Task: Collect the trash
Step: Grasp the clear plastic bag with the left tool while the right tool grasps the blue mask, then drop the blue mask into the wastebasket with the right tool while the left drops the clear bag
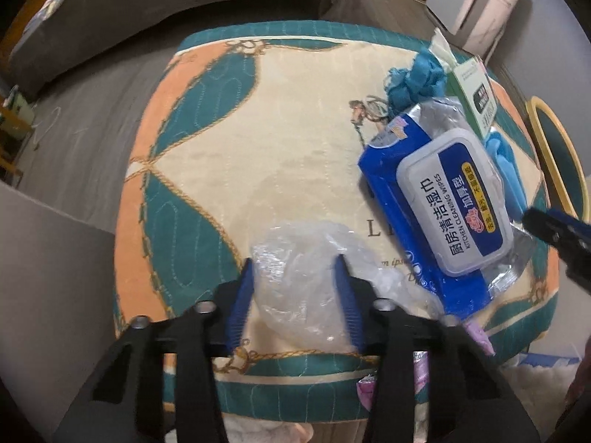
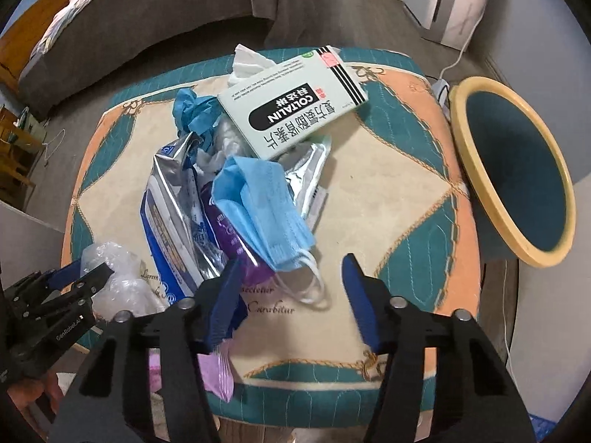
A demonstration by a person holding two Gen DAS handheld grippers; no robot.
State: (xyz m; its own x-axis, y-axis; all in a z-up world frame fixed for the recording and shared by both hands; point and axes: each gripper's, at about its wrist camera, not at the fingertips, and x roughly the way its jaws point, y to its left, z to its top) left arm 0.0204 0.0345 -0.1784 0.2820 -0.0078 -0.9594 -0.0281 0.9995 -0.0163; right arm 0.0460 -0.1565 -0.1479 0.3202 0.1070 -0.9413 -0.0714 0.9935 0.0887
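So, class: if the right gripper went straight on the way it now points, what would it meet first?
Probably the white ear loops of the blue face mask, which lie just ahead between the open fingers of the right gripper. Depth is unclear, so it may first press into the patterned cushion beneath them.

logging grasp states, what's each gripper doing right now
left gripper: shut on the crumpled clear plastic bag.
right gripper: open, holding nothing.

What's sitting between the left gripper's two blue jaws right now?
A crumpled clear plastic bag sits between the jaws of the left gripper, resting on the patterned quilted mat. The left wrist view shows it best.
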